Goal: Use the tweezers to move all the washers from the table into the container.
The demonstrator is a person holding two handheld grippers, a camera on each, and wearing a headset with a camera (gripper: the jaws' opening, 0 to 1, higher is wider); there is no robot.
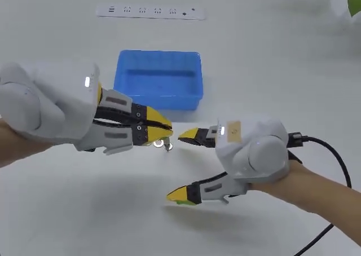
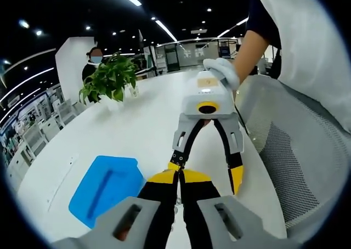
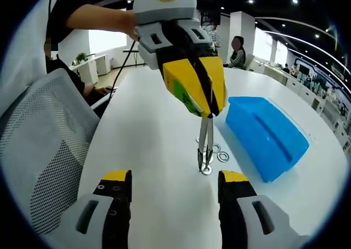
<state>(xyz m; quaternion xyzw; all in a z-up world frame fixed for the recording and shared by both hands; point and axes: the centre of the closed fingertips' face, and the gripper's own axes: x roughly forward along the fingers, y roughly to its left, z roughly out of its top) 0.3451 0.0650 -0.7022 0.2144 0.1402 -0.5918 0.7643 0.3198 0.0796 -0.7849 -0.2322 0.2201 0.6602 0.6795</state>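
Head view: left tool [image 1: 164,127] is the nearer one, washers [image 1: 162,145] just under its tip. Container [image 1: 159,78] lies beyond the tip, bare counter [image 1: 271,58] between. Right tool [image 1: 177,166] jaws apart, beside the washers.

Left gripper view: own jaws pressed together.

Right gripper view: left tool clamped on tweezers [image 3: 205,145], long axis pointing down, tips at one washer; container near, off to the side.

On the white table [image 1: 271,53], the left gripper [image 1: 167,127], jaws together, hangs over small washers [image 1: 160,145] near the blue container [image 1: 159,78], facing the right gripper [image 1: 185,164], jaws apart.
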